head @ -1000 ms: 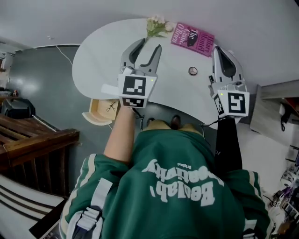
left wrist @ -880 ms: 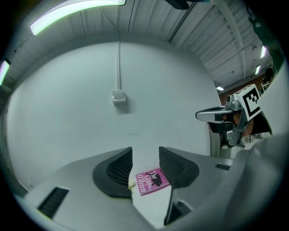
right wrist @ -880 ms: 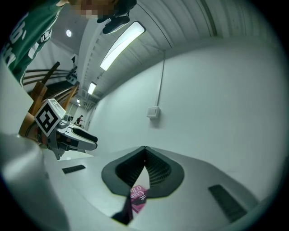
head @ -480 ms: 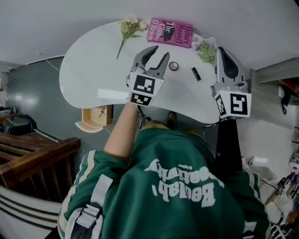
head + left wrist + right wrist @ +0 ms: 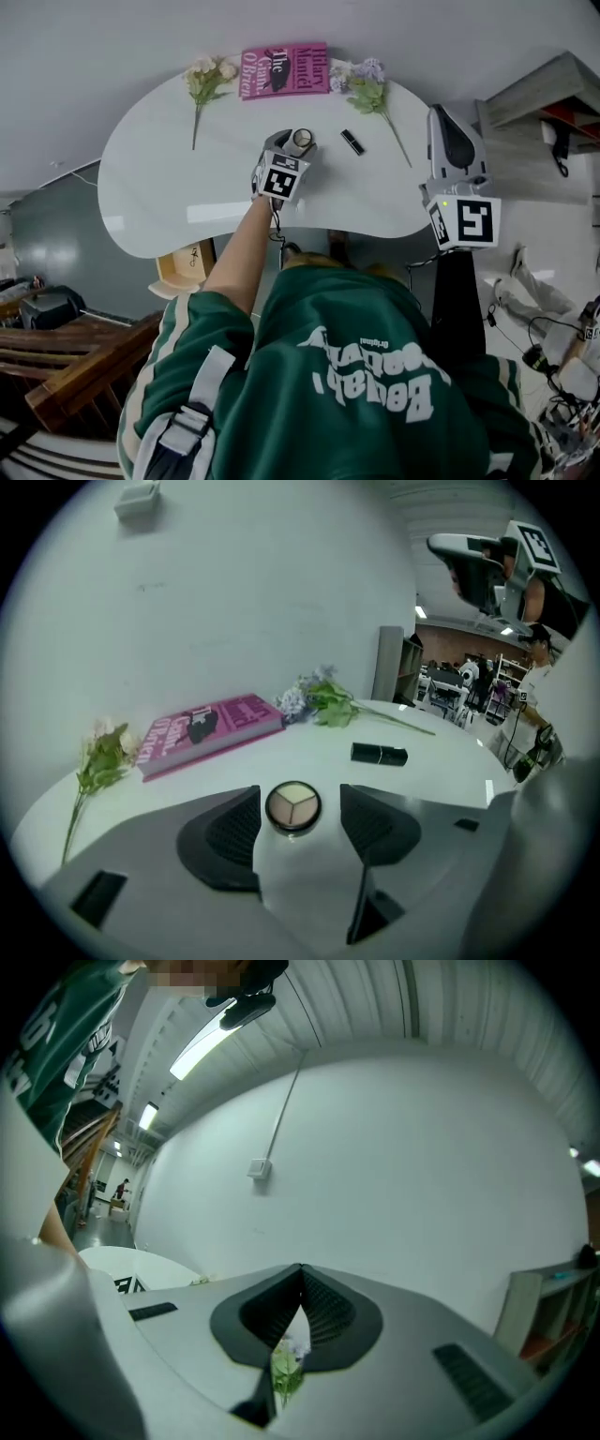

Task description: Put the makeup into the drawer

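Observation:
A small round compact (image 5: pixel 302 141) with pale powder lies on the white table (image 5: pixel 159 197). My left gripper (image 5: pixel 292 145) is down at the table with a jaw on each side of it. In the left gripper view the compact (image 5: pixel 293 807) sits in the gap with neither pad touching it, and the left gripper (image 5: pixel 298 797) is opening. A black lipstick (image 5: pixel 352 142) lies just right of it, also seen as the lipstick (image 5: pixel 379 754) beyond the right jaw. My right gripper (image 5: pixel 442 117) hangs raised off the table's right end, and this right gripper (image 5: pixel 301 1274) is shut on nothing.
A pink book (image 5: pixel 284 69) lies at the table's far edge between two flower sprigs, one sprig (image 5: pixel 204 80) left and one sprig (image 5: pixel 367 86) right. A pale wooden drawer (image 5: pixel 183 267) shows under the near left edge. A wall stands right behind the table.
My left gripper has dropped down and forward onto the table, and its jaws now stand either side of the compact. The right gripper has stayed raised at the right, shut.

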`<state>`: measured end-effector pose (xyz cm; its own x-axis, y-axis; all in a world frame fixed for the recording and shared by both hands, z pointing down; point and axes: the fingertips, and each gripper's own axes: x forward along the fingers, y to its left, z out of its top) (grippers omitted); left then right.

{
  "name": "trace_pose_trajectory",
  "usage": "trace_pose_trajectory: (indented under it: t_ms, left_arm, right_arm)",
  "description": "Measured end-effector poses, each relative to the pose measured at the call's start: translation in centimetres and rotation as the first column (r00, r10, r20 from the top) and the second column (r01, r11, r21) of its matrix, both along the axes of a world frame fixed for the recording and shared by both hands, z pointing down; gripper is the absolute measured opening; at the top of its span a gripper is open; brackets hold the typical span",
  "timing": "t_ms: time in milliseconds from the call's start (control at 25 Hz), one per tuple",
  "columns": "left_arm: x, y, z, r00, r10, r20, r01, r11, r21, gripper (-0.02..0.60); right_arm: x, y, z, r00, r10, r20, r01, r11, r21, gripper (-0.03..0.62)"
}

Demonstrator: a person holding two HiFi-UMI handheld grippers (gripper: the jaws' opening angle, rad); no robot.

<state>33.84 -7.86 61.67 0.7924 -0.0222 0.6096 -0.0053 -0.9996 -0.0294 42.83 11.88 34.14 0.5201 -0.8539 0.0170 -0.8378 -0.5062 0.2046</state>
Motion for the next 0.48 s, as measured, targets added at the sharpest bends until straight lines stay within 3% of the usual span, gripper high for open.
trace_pose_trajectory:
  t_ms: [200,480]
  left_arm:
    - [0.1,-0.1,2.5,0.997,0.019,0.07,-0.016,0.999,-0.044,0.279]
    - [0.5,0.0,2.3,0.997,0.025,0.066,-0.021,0.998,-0.067,0.281]
  right_arm:
    - [0.6,3.3,1.3,0.998,0.064,0.027,-0.063,0.998,-0.024,0.009]
    - [0.5,3.6,1.7,0.997,0.068,0.041,-0.067,0.997,-0.024,0.009]
